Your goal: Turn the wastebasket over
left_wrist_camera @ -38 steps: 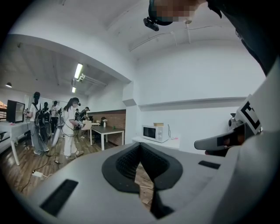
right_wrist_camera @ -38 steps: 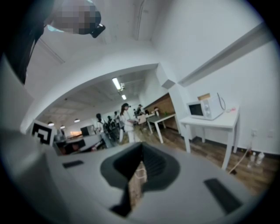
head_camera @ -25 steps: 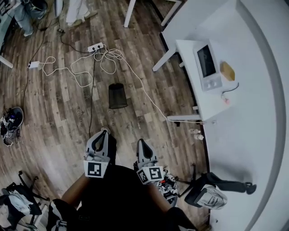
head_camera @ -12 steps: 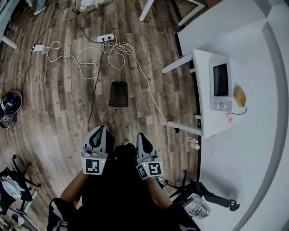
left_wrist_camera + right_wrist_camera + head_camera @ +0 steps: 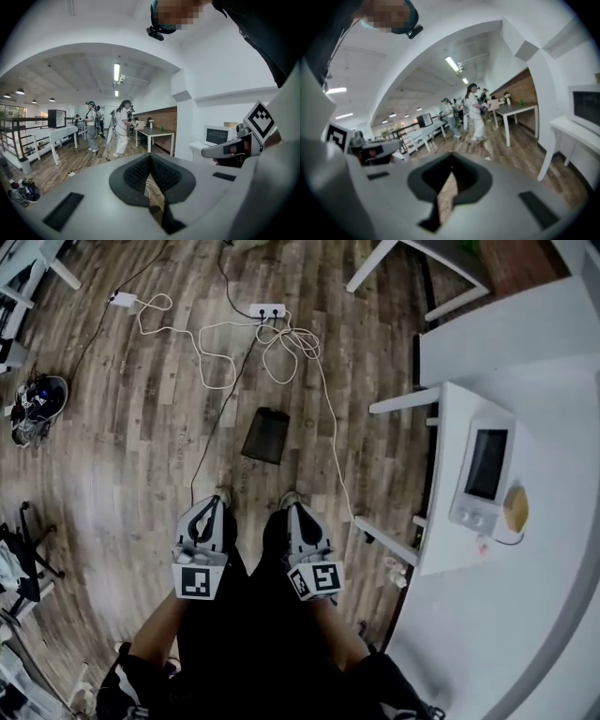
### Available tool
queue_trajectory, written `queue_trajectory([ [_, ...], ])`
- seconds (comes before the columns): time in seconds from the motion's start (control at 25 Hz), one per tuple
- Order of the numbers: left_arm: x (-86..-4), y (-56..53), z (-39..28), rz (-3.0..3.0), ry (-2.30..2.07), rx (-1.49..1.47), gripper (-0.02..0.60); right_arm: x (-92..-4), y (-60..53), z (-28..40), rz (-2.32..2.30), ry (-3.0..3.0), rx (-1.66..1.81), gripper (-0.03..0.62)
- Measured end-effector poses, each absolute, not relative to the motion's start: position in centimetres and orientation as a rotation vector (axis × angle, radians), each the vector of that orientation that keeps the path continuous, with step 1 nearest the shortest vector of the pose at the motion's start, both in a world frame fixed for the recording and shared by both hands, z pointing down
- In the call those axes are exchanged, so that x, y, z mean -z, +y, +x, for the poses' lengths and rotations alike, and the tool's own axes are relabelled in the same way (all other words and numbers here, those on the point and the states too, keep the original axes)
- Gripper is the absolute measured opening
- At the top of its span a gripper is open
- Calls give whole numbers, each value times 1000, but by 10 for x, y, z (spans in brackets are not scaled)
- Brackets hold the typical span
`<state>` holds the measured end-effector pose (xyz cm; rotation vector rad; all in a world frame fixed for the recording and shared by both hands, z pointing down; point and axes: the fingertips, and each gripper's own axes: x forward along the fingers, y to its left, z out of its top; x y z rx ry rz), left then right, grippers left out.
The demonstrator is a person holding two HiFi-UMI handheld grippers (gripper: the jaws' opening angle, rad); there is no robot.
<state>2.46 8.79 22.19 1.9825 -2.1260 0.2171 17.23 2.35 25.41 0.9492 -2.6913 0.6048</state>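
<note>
The black mesh wastebasket [image 5: 266, 435] is seen on the wood floor [image 5: 141, 456], well ahead of both grippers and apart from them. Its inside is too dark to be judged, though it seems empty. A white cable [image 5: 298, 341] is trailed past it from a power strip [image 5: 267, 309]. A white microwave oven [image 5: 483, 474] is set on the white table [image 5: 441, 540] at the right. The left gripper [image 5: 212, 512] and right gripper [image 5: 296, 514] are clenched on nothing. No writing can be read.
</note>
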Motion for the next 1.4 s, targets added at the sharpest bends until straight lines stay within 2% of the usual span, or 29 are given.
queue_trajectory([
  [0.16,-242,77,31,1874,-2185,-187,32,-281,4,174,812,-2684,-641,32],
  [0.28,-259,68,43,1945,-2191,-348,32,-308,-8,179,733,-2658,-690,32],
  [0.44,-299,65,48,1847,-2154,-330,32,-343,-18,178,661,-2640,-708,32],
  [0.6,-334,54,45,1872,-2087,-306,32,-383,-29,175,673,-2604,-723,32],
  [0.76,-375,38,47,2024,-2018,-463,35,-434,-33,180,711,-2534,-694,32],
  [0.84,-408,35,49,1962,-1971,-413,37,-460,-37,183,717,-2507,-683,34],
  [0.92,-440,30,53,1926,-1925,-385,77,-485,-41,188,713,-2483,-670,34],
  [1.08,-497,12,59,2002,-1849,-488,115,-540,-49,201,702,-2412,-626,35],
  [1.4,-603,3,81,2063,-1700,-716,140,-639,-46,218,642,-2285,-565,40],
])
